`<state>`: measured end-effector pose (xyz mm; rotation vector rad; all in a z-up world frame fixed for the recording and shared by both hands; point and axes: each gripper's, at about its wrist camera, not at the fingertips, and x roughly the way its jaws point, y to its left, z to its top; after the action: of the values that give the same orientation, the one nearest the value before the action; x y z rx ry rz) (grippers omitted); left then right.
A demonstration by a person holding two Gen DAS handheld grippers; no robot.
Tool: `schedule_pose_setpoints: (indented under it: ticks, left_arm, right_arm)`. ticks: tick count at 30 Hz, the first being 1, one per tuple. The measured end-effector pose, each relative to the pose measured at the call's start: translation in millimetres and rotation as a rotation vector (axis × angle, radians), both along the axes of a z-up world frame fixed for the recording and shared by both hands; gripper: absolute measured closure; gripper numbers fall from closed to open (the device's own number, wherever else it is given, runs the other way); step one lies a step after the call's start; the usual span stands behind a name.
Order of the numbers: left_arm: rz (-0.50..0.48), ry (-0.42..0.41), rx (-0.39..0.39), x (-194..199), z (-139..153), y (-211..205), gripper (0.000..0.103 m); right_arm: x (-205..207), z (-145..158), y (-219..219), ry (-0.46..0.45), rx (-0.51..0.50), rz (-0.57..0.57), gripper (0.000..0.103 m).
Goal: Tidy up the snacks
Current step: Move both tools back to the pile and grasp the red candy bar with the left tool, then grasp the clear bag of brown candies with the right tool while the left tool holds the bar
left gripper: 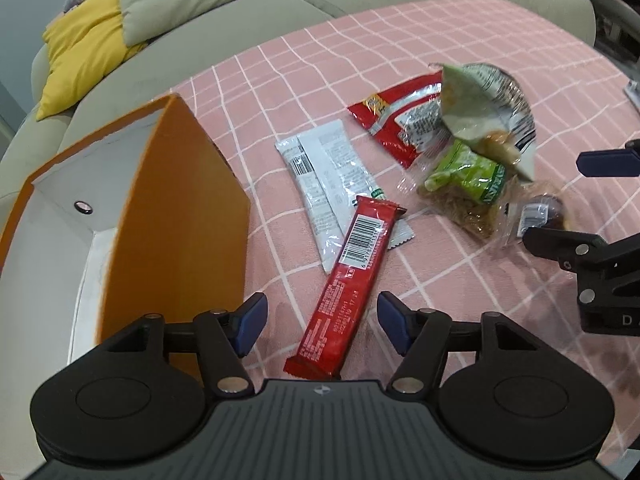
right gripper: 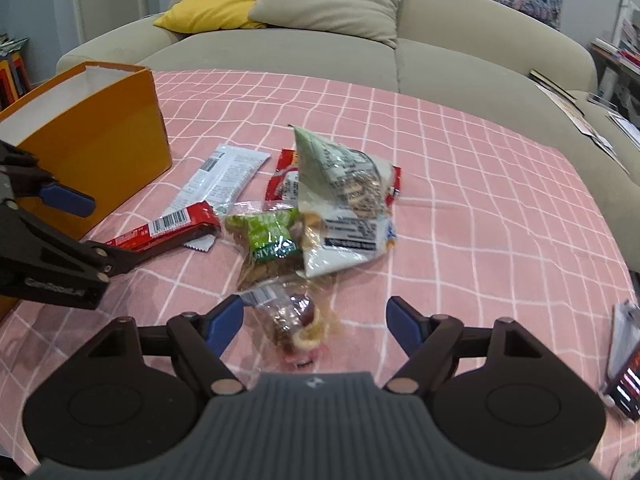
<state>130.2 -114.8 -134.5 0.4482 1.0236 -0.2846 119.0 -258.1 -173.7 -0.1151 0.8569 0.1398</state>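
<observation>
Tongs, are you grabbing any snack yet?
No. Both are open and hold nothing: the left tongs straddle the red bar, the right tongs a small clear packet.

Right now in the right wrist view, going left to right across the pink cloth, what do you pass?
Orange box → red bar with the barcode → green-labelled snack bag → pale bag with black print → dark packet at the right edge. The white and red packets behind overlap too much to place.
</observation>
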Motion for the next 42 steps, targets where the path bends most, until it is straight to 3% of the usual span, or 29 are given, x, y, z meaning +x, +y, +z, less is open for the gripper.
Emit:
schedule_pose_setpoints:
  ticks: [6, 11, 13, 17, 20, 25, 34, 35, 37, 39, 42]
  left_arm:
    - [0.019, 0.042, -0.013, 11, -8, 0, 0.040]
    - [0.049, 0.090, -0.080, 9, -9, 5, 0.061]
    - [0.068, 0.110, -0.122, 6, -9, 8, 0.069]
    - [0.113, 0.134, -0.186, -2, -8, 12, 0.075]
    - [0.147, 0.153, -0.236, -10, -6, 15, 0.076]
    - [0.192, 0.185, -0.292, -27, -3, 17, 0.076]
    - [0.211, 0.235, -0.308, -55, -2, 26, 0.076]
    - [0.206, 0.237, -0.309, -56, -2, 27, 0.076]
    - [0.197, 0.240, -0.313, -58, -2, 28, 0.074]
    - [0.193, 0.235, -0.325, -60, 1, 31, 0.073]
    - [0.192, 0.221, -0.335, -60, 4, 34, 0.066]
  right_arm:
    - [12, -9, 4, 0.011, 0.015, 0.023, 0.027]
    - [12, -13, 4, 0.041, 0.044, 0.020, 0.027]
    - [10, -12, 4, 0.054, 0.057, 0.016, 0.037]
    - [3, -12, 3, 0.088, 0.055, -0.025, 0.057]
    - [-3, -10, -2, 0.112, 0.106, -0.059, 0.060]
    - [-20, -3, 0, 0.124, 0.110, -0.096, 0.061]
    - [-48, 1, 11, 0.197, 0.157, -0.091, 0.059]
    - [-49, 2, 12, 0.194, 0.163, -0.074, 0.058]
    - [-53, 7, 13, 0.175, 0.171, -0.044, 0.045]
    - [-57, 13, 12, 0.141, 0.184, -0.022, 0.038]
    - [-60, 22, 5, 0.089, 0.202, -0.020, 0.035]
